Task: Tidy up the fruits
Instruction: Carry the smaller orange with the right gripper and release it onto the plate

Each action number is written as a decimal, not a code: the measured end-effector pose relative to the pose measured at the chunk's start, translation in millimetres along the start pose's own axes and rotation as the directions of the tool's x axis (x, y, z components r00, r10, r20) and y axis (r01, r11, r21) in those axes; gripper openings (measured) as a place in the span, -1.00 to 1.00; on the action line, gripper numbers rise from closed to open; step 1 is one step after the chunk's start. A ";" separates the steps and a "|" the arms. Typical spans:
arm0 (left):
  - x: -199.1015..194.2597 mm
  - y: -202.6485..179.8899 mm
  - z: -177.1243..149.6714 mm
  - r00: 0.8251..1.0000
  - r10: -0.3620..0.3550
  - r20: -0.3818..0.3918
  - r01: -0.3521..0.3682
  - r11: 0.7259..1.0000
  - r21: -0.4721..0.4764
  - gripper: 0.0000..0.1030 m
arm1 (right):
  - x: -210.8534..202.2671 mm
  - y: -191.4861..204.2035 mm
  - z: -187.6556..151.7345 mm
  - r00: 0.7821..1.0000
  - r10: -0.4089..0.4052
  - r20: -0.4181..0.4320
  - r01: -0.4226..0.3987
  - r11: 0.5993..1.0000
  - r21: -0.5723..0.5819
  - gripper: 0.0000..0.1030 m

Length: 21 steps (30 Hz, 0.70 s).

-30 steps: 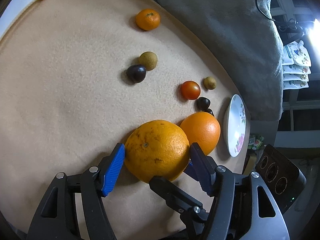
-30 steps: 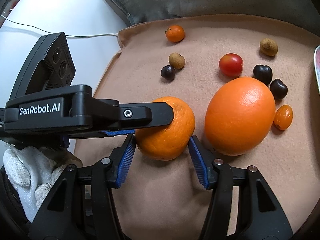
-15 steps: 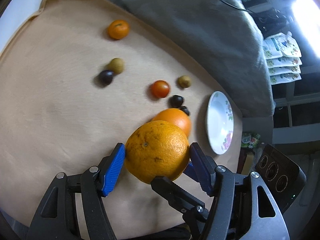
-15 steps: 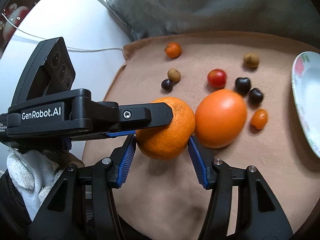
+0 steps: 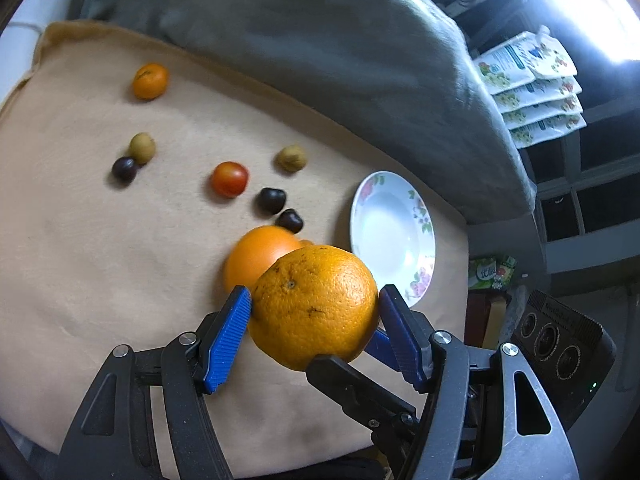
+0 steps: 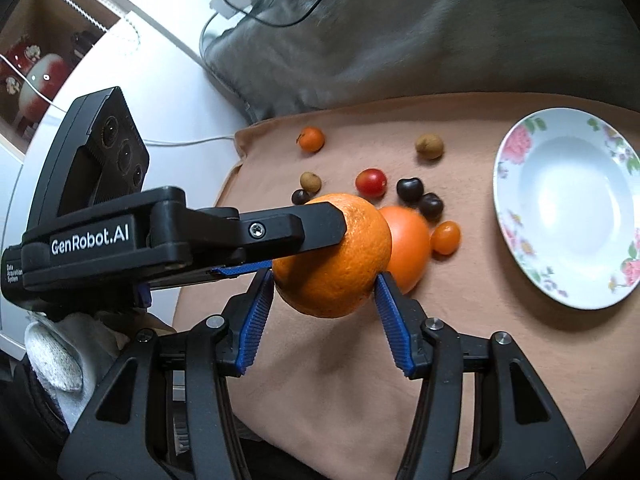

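Both grippers are shut on one rough-skinned orange (image 5: 314, 306), which also shows in the right wrist view (image 6: 332, 256), and hold it in the air above the tan cloth. My left gripper (image 5: 314, 308) grips its sides, and so does my right gripper (image 6: 324, 286). A smooth orange (image 5: 260, 258) lies on the cloth just behind it. A white flowered plate (image 5: 394, 236), empty, lies to the right and shows in the right wrist view (image 6: 568, 216). A mandarin (image 5: 150, 81), a red tomato (image 5: 229, 179), dark cherries (image 5: 271, 200) and brown longans (image 5: 292, 158) lie scattered on the cloth.
A tan cloth (image 5: 80, 240) covers the surface. A grey blanket (image 5: 320, 60) lies along its far edge. A small orange tomato (image 6: 445, 237) lies beside the smooth orange. A white cable (image 6: 188, 142) runs off the cloth's left corner.
Both grippers have lifted the rough orange off the cloth and carried it up and back. The plate has come fully into view. The other fruits have not moved.
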State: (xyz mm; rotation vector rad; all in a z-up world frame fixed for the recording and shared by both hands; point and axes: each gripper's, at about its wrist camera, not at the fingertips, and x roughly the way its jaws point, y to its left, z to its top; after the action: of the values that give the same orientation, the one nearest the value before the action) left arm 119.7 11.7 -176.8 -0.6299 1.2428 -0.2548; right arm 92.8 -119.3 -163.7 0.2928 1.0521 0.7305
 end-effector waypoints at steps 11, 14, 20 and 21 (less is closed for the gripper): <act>21.3 -46.2 2.9 0.999 -0.030 -0.016 0.031 0.997 0.070 0.28 | -36.0 -34.0 4.6 0.998 -0.041 0.051 0.039 0.999 0.030 0.07; 34.8 -58.7 1.8 0.999 -0.043 -0.033 0.045 0.995 0.083 0.28 | -45.4 -46.7 2.4 0.997 -0.058 0.055 0.055 0.997 0.045 0.07; 58.7 -76.3 -3.3 0.996 -0.056 -0.067 0.063 0.993 0.102 0.28 | -57.6 -75.1 -2.9 0.995 -0.087 0.053 0.082 0.993 0.083 0.07; 63.1 -79.2 -4.1 0.996 -0.055 -0.072 0.063 0.992 0.106 0.28 | -58.9 -80.5 -3.4 0.995 -0.090 0.051 0.085 0.992 0.090 0.07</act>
State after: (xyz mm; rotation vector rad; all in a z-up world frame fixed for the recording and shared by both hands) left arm 148.2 -85.4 -182.6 -0.5685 1.2686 -0.3938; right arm 105.3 -218.1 -169.2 0.3379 1.0400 0.5959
